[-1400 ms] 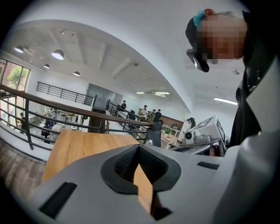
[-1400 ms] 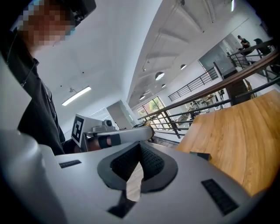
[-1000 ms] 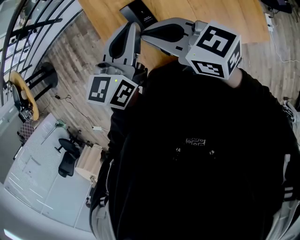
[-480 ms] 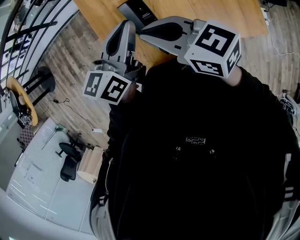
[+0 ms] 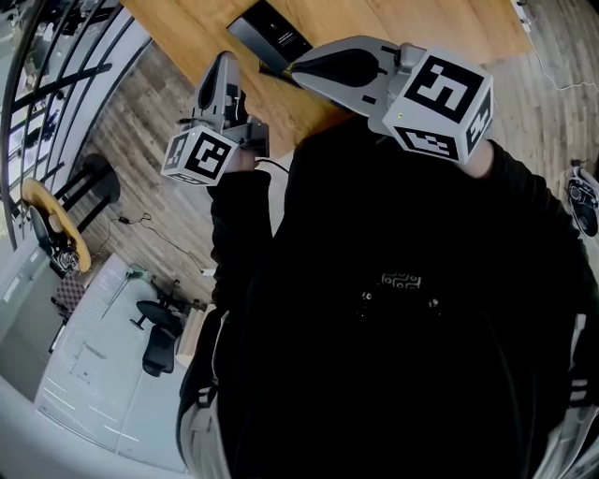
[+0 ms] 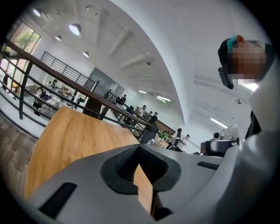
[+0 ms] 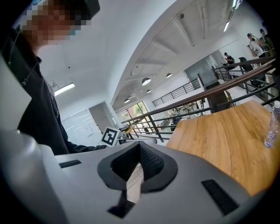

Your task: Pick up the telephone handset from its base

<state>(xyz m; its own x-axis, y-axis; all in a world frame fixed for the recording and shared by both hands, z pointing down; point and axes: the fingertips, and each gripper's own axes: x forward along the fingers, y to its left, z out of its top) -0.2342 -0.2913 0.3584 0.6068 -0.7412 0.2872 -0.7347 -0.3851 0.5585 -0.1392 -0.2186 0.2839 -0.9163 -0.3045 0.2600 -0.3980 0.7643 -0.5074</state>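
The telephone (image 5: 271, 33) is a flat dark unit near the front edge of the wooden table (image 5: 412, 23), at the top of the head view; I cannot make out its handset from the base. My left gripper (image 5: 223, 64) points at the table's edge, left of the telephone and short of it, jaws together with nothing held. My right gripper (image 5: 298, 65) reaches in from the right, its tips just below the telephone, jaws together and empty. In the left gripper view (image 6: 140, 148) and the right gripper view (image 7: 139, 146) only bare tabletop lies ahead; the telephone is hidden.
A water bottle (image 7: 272, 124) stands on the table at the right. Left of the table are plank flooring (image 5: 140, 122), a black railing (image 5: 56, 65), a stool (image 5: 56, 224), an office chair (image 5: 159, 327) and a cable (image 5: 159, 224). My dark torso (image 5: 402, 309) fills the lower head view.
The left gripper has swung left and forward toward the table's edge, its marker cube rolling. The right gripper has stayed almost still. Both keep their jaws together.
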